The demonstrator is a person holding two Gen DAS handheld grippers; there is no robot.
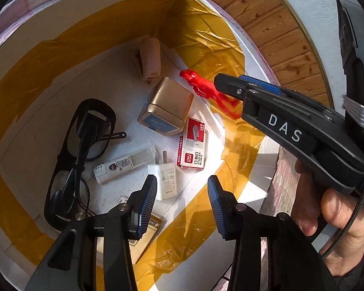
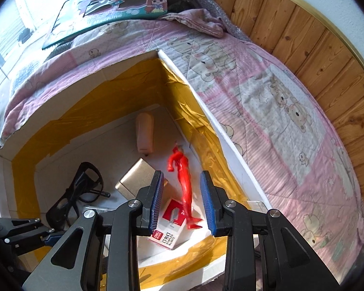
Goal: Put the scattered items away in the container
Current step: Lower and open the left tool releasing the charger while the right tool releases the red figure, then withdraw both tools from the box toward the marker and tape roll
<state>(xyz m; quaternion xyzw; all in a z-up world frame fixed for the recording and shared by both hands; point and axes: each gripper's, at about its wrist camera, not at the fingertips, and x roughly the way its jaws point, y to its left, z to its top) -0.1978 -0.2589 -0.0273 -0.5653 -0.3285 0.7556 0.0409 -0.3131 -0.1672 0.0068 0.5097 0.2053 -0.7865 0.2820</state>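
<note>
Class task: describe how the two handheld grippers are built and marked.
Both are black plastic with silver screws and ribbed blue pads on the fingers. The right gripper carries white letters "DAS" on its side, and a braided black cord hangs by the hand.

Sunlit pink bear-print quilt [image 2: 267,101] beside knotty wood-panelled wall [image 2: 327,55] with gold trim, white wall above

Pink quilted bed [image 2: 267,126], box [image 2: 220,118] atop.

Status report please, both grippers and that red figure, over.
Left gripper open, empty, over the box. Right gripper open above the red figure, which lies inside, feet on the staples box. Nothing in the way.
</note>
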